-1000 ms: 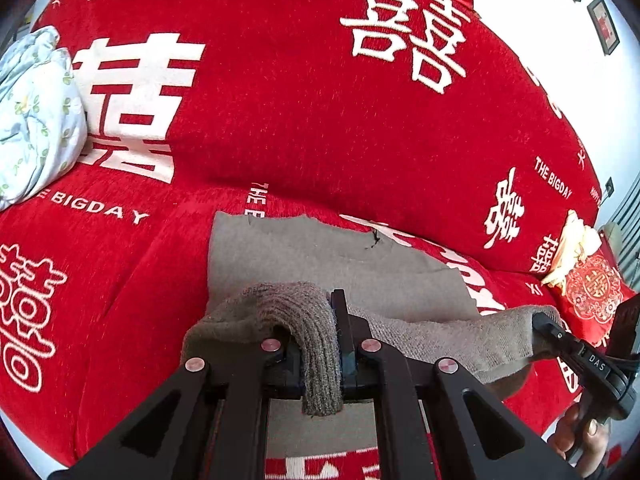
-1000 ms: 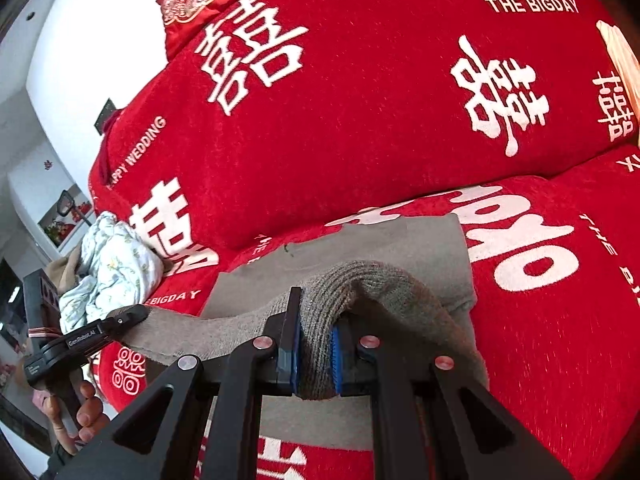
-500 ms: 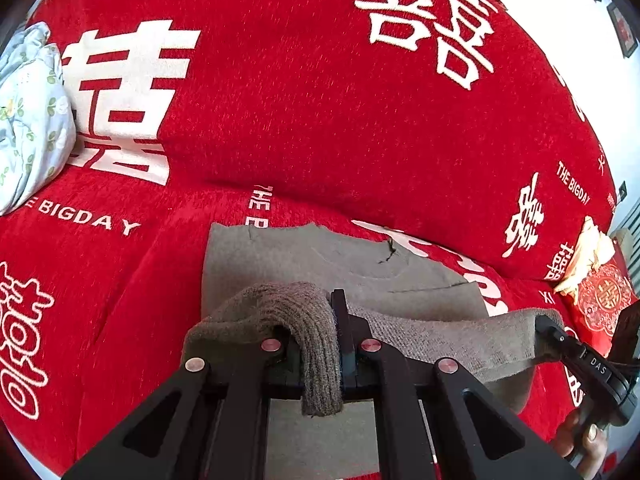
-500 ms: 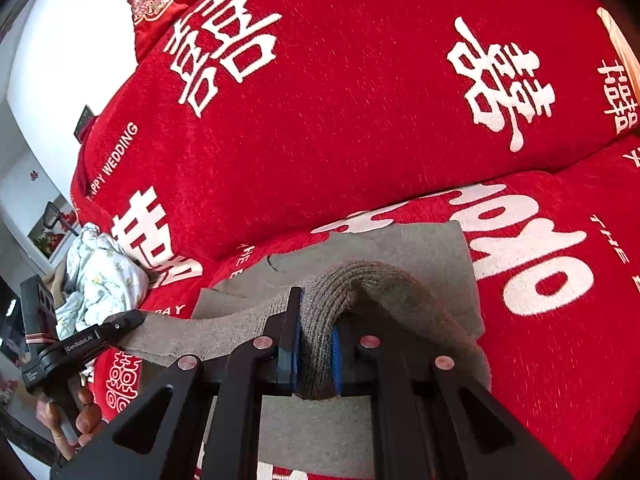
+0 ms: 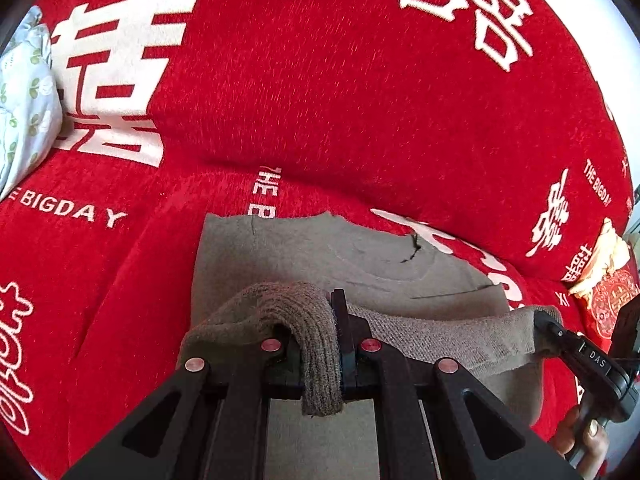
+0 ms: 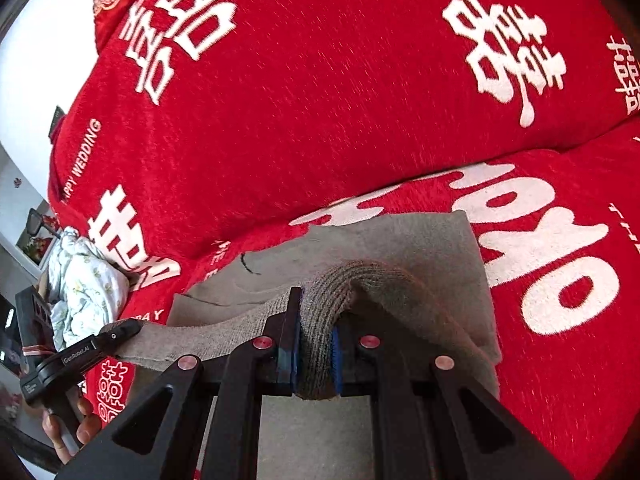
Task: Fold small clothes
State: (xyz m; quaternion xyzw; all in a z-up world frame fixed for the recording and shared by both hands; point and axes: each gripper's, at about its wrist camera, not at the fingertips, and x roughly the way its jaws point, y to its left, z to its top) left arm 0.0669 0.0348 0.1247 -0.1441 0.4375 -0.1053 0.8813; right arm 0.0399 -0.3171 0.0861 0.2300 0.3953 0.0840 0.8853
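Grey knit garment [image 5: 320, 344] is pinched by both tools; only the right view shows blue pads [image 6: 335, 356].

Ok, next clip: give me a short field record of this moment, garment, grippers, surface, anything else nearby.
garment: grey knit sweater, far part flat, near ribbed edge lifted
left gripper: shut on the ribbed edge
right gripper: shut on the same edge
surface: red sofa cover with white lettering
nearby: pale floral cloth bundle at far left

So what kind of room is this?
Probably a living room at home: a sofa under a red wedding cover, framed pictures on the white wall, and a bundle of flowery cloth.
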